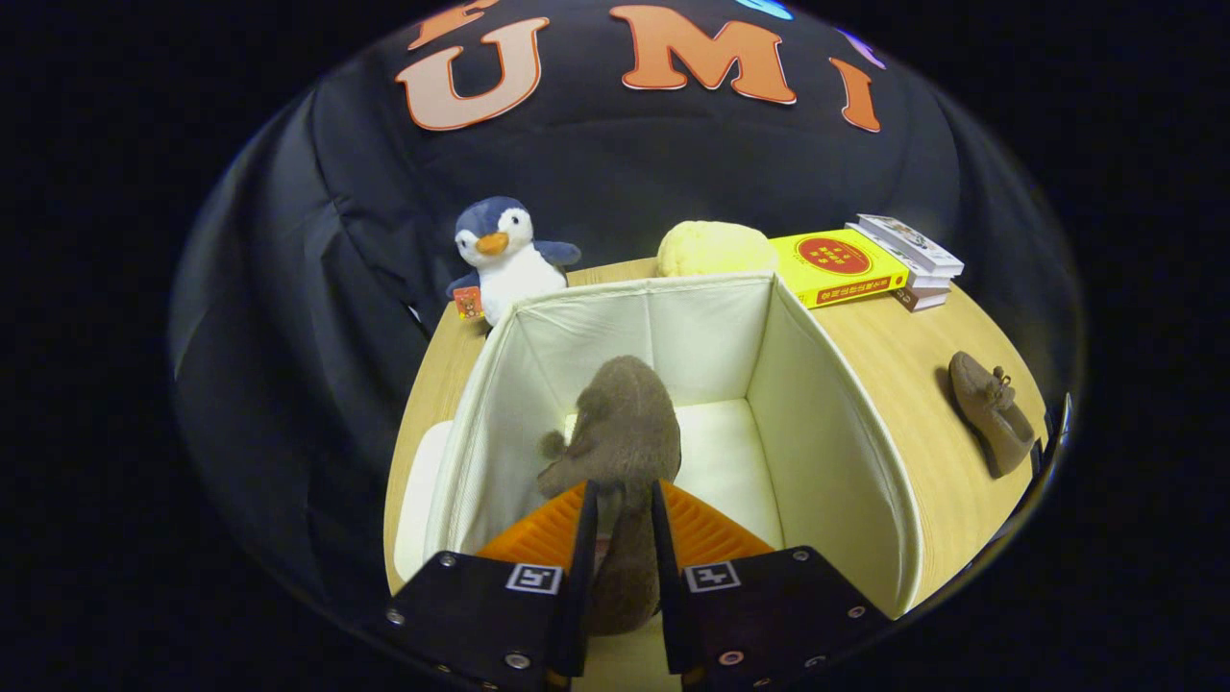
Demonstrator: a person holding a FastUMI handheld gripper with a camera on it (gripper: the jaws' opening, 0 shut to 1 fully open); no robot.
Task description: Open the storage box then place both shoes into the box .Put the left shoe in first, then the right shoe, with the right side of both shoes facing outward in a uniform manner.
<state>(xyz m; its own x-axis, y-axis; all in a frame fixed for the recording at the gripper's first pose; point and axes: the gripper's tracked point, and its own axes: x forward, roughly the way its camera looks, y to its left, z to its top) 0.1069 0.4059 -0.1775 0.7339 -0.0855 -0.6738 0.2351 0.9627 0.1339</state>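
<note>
Step in hand: I judge this to be placement of the first shoe into the open cream fabric storage box (826, 432), which stands on the light wooden tabletop (903, 365).
Gripper (620, 505): clenched on the brown suede shoe (620, 432); both fingers press its sides, and the shoe runs between them and on ahead.
Held shoe: it hangs inside the box walls, above the pale box floor, toe pointing toward the far wall. Contact with the floor cannot be confirmed.
Second shoe: a matching brown suede loafer with a small bow (992, 411) lies on the tabletop beside the box's right wall, apart from it.
Surroundings: a blue and white plush penguin (504, 255), a yellow soft cushion (716, 248) and a yellow book on a small stack of books (846, 264) sit beyond the box.
Procedure: I lower the shoe until it rests on the box floor before loosening the fingers. I set it near one side so room remains for the second shoe. I check that its right side faces outward.
Caution: the fabric walls are soft; I keep the fingers away from them during descent and withdrawal.
Remaining: release, then fetch the second shoe.
</note>
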